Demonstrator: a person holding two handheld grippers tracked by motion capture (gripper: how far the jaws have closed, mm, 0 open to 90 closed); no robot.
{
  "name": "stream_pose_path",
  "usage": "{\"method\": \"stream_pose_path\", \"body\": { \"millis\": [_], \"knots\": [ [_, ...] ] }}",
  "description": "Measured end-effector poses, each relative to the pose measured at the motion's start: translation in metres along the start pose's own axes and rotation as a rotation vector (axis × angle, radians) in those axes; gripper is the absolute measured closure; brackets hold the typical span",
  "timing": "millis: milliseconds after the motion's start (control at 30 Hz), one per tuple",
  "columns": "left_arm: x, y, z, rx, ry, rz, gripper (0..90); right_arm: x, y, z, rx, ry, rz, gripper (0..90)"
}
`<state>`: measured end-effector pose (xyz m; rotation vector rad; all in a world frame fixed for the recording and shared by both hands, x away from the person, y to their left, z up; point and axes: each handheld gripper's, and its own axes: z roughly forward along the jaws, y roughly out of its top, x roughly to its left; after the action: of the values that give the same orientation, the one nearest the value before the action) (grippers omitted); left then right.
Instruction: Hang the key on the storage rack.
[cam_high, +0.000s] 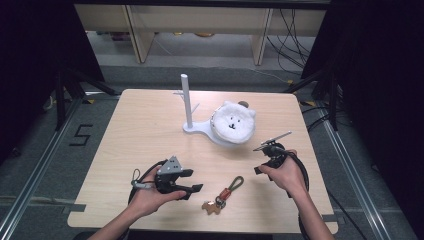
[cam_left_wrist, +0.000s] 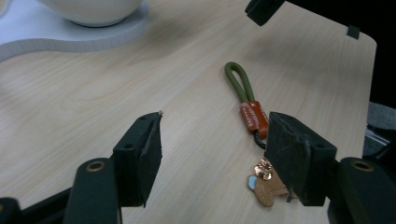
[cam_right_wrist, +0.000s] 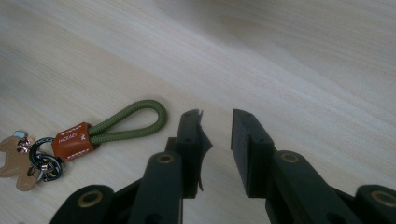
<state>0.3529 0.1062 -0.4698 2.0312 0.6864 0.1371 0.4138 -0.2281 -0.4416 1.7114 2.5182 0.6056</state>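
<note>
Green loop (cam_right_wrist: 135, 119) of keychain (cam_high: 223, 194) lies flat on bench (cam_high: 130, 145), between both claws. Left claw (cam_left_wrist: 215, 158) gapes wide; right claw (cam_right_wrist: 217, 135) slightly parted, empty. Best pinched at loop, then lifted.

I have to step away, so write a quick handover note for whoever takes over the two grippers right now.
Left gripper: jaws wide open, holding nothing, low over the table just left of the keychain.
Right gripper: jaws part open, empty, just right of the keychain's green loop.
Keychain: flat on the table near the front edge, between the grippers, untouched.
White peg stand at the table's middle, nothing hanging on its pegs; a white plush bear-face rests on its base.
Done: nothing gripped yet.
Left: probably grasp the loop and hang it on the stand.
</note>
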Motion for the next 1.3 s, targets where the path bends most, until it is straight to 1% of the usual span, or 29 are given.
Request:
{"method": "stream_pose_path", "body": {
  "millis": [33, 133, 200, 233, 300, 367, 400, 433, 467, 500, 533, 600, 633, 667, 700, 767, 800, 867, 900, 967, 1000, 1033, 1067, 1100, 1133, 1167, 1233, 1267, 1300],
  "knots": [
    [-0.002, 0.002, 0.003, 0.016, 0.003, -0.01, 36.4, 0.001, 0.0, 0.0, 0.01, -0.002, 0.01, 73.8],
    [-0.006, 0.008, 0.01, 0.089, 0.004, 0.023, 38.2, 0.001, -0.001, 0.0, 0.014, -0.006, -0.002, 73.8],
    [-0.008, 0.012, 0.015, 0.116, -0.002, 0.029, 39.2, 0.002, -0.001, -0.001, 0.021, -0.003, -0.007, 73.6],
    [-0.01, 0.013, 0.018, 0.128, -0.005, 0.025, 39.3, 0.003, -0.002, -0.001, 0.016, -0.009, 0.005, 73.5],
    [-0.012, 0.015, 0.023, 0.15, -0.005, 0.023, 39.9, 0.005, -0.002, -0.001, 0.026, -0.006, -0.009, 73.5],
    [-0.015, 0.016, 0.028, 0.18, 0.0, 0.01, 40.6, 0.006, -0.002, 0.0, 0.033, 0.003, -0.019, 73.7],
    [-0.016, 0.017, 0.03, 0.186, -0.008, 0.002, 40.9, 0.007, -0.002, 0.001, 0.036, 0.001, -0.027, 74.0],
    [-0.019, 0.017, 0.033, 0.201, -0.006, -0.026, 41.1, 0.007, -0.002, 0.002, 0.041, 0.001, -0.03, 75.1],
    [-0.017, 0.019, 0.035, 0.196, -0.013, 0.015, 41.3, 0.008, -0.002, 0.003, 0.046, 0.006, -0.033, 76.9],
    [-0.018, 0.02, 0.038, 0.199, -0.018, 0.018, 41.5, 0.008, -0.002, 0.004, 0.04, 0.002, -0.028, 78.2],
    [-0.018, 0.021, 0.04, 0.209, -0.017, 0.028, 41.6, 0.008, -0.003, 0.004, 0.048, 0.019, -0.044, 80.9],
    [-0.021, 0.024, 0.044, 0.214, -0.024, 0.026, 42.4, 0.007, -0.002, 0.005, 0.07, 0.011, -0.061, 84.6],
    [-0.021, 0.025, 0.046, 0.228, -0.029, 0.035, 42.6, 0.007, -0.002, 0.006, 0.063, 0.025, -0.072, 86.3],
    [-0.023, 0.026, 0.048, 0.227, -0.023, 0.037, 42.9, 0.008, -0.002, 0.007, 0.075, 0.025, -0.067, 87.8],
    [-0.023, 0.027, 0.05, 0.234, -0.03, 0.043, 43.5, 0.007, -0.002, 0.008, 0.064, 0.031, -0.08, 89.1],
    [-0.025, 0.029, 0.053, 0.247, -0.031, 0.055, 44.9, 0.008, -0.002, 0.008, 0.092, 0.029, -0.078, 90.0],
    [-0.024, 0.03, 0.054, 0.269, -0.03, 0.083, 45.7, 0.007, -0.002, 0.009, 0.085, 0.032, -0.091, 90.0],
    [-0.026, 0.031, 0.057, 0.281, -0.022, 0.097, 47.4, 0.006, -0.003, 0.009, 0.088, 0.029, -0.103, 90.0],
    [-0.025, 0.033, 0.058, 0.308, -0.025, 0.121, 48.2, 0.006, -0.003, 0.009, 0.088, 0.027, -0.099, 90.0],
    [-0.027, 0.035, 0.061, 0.334, -0.026, 0.112, 48.9, 0.006, -0.003, 0.009, 0.085, 0.029, -0.086, 90.0],
    [-0.029, 0.035, 0.065, 0.324, -0.022, 0.085, 48.9, 0.007, -0.003, 0.008, 0.084, 0.034, -0.069, 90.0],
    [-0.028, 0.037, 0.065, 0.364, -0.022, 0.105, 48.9, 0.008, -0.003, 0.007, 0.089, 0.029, -0.056, 89.7],
    [-0.029, 0.038, 0.067, 0.372, -0.024, 0.089, 48.8, 0.007, -0.002, 0.007, 0.085, 0.032, -0.065, 89.5],
    [-0.029, 0.04, 0.069, 0.387, -0.019, 0.094, 48.7, 0.007, -0.003, 0.007, 0.085, 0.032, -0.064, 89.2],
    [-0.031, 0.041, 0.071, 0.39, -0.016, 0.079, 48.7, 0.008, -0.003, 0.007, 0.073, 0.039, -0.065, 89.0],
    [-0.031, 0.042, 0.073, 0.397, -0.019, 0.079, 48.6, 0.007, -0.003, 0.008, 0.067, 0.043, -0.072, 88.8],
    [-0.033, 0.044, 0.076, 0.408, -0.022, 0.058, 48.2, 0.005, -0.004, 0.007, 0.063, 0.031, -0.084, 88.5],
    [-0.033, 0.044, 0.078, 0.413, -0.019, 0.056, 48.1, 0.005, -0.004, 0.006, 0.06, 0.043, -0.085, 88.3],
    [-0.034, 0.044, 0.08, 0.42, -0.013, 0.051, 47.9, 0.006, -0.004, 0.006, 0.079, 0.029, -0.056, 88.0]
  ]
}}
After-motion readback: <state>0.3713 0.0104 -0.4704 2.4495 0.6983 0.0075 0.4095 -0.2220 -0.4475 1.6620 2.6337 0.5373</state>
